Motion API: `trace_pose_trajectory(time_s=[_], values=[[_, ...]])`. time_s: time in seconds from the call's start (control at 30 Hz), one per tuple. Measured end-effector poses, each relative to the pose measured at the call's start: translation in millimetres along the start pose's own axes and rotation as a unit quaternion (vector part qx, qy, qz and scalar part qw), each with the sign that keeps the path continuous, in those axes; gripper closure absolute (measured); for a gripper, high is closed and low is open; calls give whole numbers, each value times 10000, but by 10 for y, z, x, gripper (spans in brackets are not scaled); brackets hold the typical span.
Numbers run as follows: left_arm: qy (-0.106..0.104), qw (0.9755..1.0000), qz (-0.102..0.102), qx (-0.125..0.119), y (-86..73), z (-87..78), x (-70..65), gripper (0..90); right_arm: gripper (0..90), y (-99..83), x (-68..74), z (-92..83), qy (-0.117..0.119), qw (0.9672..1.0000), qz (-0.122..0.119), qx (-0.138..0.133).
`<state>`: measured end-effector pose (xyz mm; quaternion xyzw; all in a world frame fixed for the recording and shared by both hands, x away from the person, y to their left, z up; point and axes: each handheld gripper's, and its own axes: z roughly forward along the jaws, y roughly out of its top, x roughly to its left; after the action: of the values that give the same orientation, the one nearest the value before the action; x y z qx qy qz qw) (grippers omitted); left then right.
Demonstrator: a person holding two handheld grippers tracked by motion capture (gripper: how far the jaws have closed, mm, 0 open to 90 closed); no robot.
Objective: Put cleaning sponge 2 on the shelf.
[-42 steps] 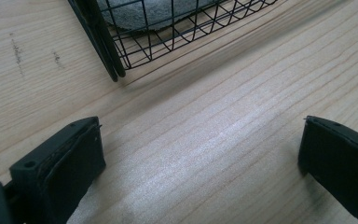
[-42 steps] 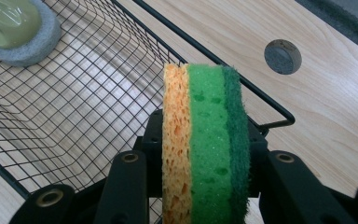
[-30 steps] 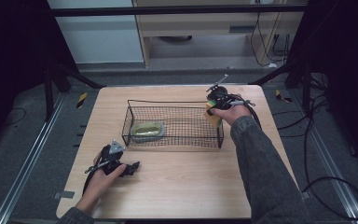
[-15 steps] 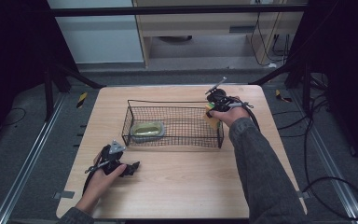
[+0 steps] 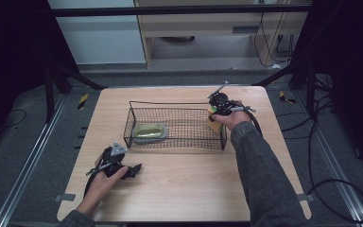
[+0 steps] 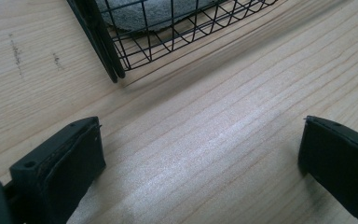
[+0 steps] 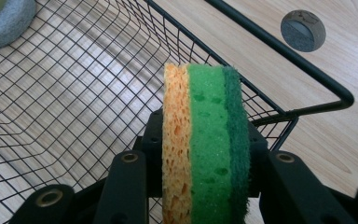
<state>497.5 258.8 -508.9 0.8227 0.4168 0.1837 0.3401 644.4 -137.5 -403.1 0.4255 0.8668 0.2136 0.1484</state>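
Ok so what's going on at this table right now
A person holds a two-jaw gripper in each hand. The right gripper is clamped on a sponge with orange, green and dark green layers, held over the right end of a black wire basket. Another sponge already lies at the basket's left end. The left gripper is open with nothing in it, low over the wooden table just in front of the basket.

Your table [image 5: 179, 189] is evenly lit from overhead; the surroundings fall dark. A soft glare patch on the wood between the left gripper's jaws, which look slightly blurred. Sponge [image 7: 205, 144] sharp, basket [image 7: 74, 93] mesh crisp behind.
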Motion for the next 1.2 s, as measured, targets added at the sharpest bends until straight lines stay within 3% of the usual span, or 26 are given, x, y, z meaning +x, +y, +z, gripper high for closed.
trace_pose_trajectory(time_s=[0.97, 1.2], values=[[-8, 10000, 6, 1, 3, 3, 1, 0, 635, -43, 21, 134, 23, 9999, 61, 122], [-7, 10000, 5, -2, 3, 3, 1, 0, 580, -40, 30, 122, -13, 9999, 43, 118]])
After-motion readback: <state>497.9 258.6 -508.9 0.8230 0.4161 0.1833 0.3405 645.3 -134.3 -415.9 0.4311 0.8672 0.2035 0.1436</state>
